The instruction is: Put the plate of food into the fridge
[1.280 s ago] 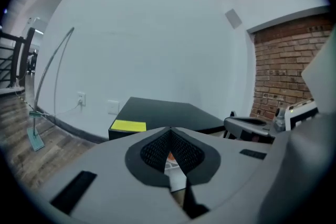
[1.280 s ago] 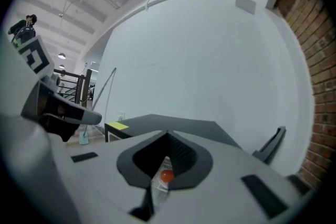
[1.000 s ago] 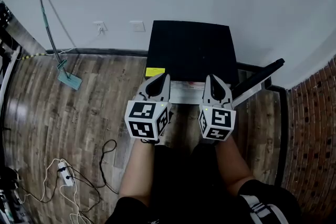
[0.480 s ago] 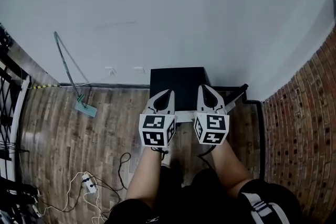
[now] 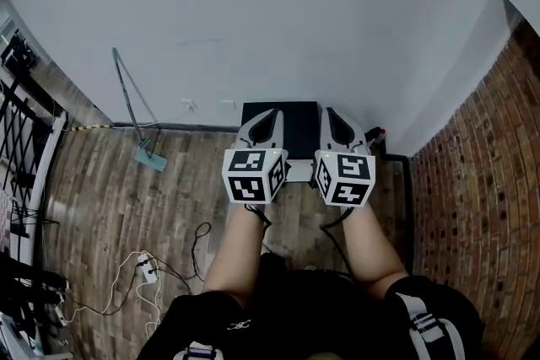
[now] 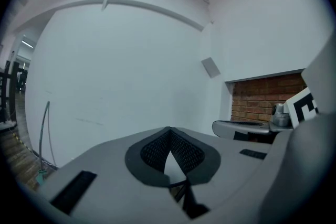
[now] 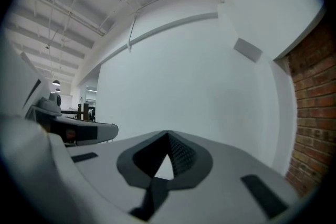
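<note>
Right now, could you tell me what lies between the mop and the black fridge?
Head view: only bare wooden floor between mop and fridge, with two wall sockets above.

the fridge [image 5: 299, 126] is black. behind it the wall [image 5: 278, 13] is plain white; right of it, red-brown brick [image 5: 481, 198] with pale joints. left of it, the floor [image 5: 101, 198] is grey-brown wood grain and the mop [image 5: 150, 157] head teal. the left gripper [image 5: 274, 112] and right gripper [image 5: 327, 110] are grey, with black-and-white square markers.
</note>
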{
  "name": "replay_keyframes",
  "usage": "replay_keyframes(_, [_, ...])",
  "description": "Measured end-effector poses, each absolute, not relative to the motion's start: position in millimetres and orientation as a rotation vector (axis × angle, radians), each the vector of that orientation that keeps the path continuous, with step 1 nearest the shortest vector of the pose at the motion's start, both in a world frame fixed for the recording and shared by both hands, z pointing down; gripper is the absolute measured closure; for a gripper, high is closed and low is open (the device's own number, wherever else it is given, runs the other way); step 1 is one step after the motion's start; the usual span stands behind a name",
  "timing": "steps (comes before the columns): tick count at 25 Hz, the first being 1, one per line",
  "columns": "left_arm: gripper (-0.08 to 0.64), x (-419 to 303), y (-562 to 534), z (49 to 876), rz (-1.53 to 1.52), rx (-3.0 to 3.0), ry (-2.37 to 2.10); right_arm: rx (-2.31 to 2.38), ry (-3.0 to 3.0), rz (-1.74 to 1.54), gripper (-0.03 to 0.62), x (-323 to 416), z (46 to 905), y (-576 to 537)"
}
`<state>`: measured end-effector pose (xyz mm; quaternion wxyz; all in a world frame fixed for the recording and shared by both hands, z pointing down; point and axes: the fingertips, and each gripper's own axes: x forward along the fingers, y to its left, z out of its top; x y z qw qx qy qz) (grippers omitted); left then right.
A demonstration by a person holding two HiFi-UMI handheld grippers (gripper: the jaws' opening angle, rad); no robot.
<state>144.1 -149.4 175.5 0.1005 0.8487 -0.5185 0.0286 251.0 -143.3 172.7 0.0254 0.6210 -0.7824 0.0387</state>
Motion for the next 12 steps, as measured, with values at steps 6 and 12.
replay_keyframes(6, [0.561,165.3,-115.6,162.6,0.086,2.533,-1.554,1.923,-2.429,0.117,0.579,275.3,162.8,-112.9])
replay_keyframes(12, [0.563,176.5,-101.9,160.7,0.101,2.542,-1.566,1.906,-2.449,0.096,0.579,282.1,158.6,-96.0])
